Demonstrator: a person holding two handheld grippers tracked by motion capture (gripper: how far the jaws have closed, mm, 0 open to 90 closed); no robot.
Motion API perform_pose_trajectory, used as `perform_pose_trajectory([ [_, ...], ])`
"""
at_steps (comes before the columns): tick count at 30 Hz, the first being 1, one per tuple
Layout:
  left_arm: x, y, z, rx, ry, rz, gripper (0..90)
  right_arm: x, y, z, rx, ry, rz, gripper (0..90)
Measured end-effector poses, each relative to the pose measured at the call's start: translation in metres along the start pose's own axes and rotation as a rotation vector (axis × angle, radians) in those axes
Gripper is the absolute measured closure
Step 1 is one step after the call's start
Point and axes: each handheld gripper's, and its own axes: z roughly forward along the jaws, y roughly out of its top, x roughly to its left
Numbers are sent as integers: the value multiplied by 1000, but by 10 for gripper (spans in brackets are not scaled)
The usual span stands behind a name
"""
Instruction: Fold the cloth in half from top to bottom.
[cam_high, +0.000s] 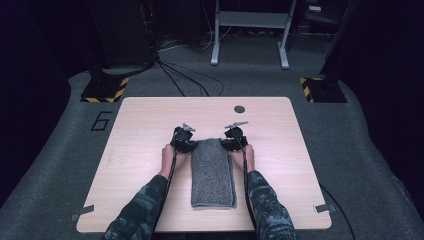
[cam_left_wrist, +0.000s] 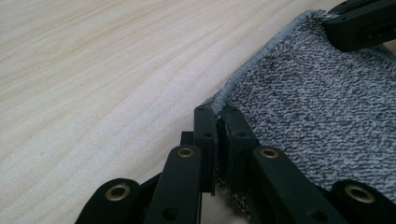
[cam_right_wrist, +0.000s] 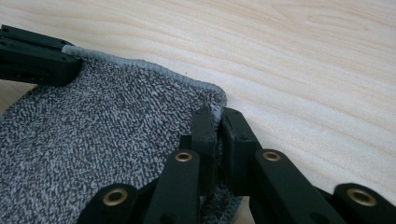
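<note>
The folded grey towel (cam_high: 213, 172) lies lengthwise mid-table (cam_high: 150, 115), with bare wood on every side. My left gripper (cam_high: 186, 143) pinches its far-left corner; my right gripper (cam_high: 231, 141) pinches its far-right corner, jaws pressed onto the hem.

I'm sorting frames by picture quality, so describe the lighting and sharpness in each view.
High view: table evenly lit, room around it dark, picture soft. Left gripper view: grey towel weave crisp, left tongs slightly soft at the bottom edge. Right gripper view: even light, no glare, towel hem and right tongs sharp.
</note>
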Motion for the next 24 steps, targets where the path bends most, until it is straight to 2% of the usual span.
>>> perform_pose_trajectory([
  [3, 2, -1, 0, -8, -11, -9, 859, 0, 0, 0, 1, -1, -3, 850],
  [7, 2, -1, 0, -9, -13, -16, 861, 0, 0, 0, -5, -1, 17, 857],
  [10, 3, -1, -2, -7, -12, -14, 868, 1, -3, -1, -27, -3, 31, 860],
  [18, 6, -2, -10, -55, -28, -48, 869, 3, 0, -16, -72, 0, -15, 862],
  [20, 6, -1, -14, -68, -28, -41, 868, 5, 2, -19, -78, -6, -32, 862],
  [24, 5, 3, -21, -90, -18, -20, 868, 5, 6, -27, -108, -7, -37, 862],
])
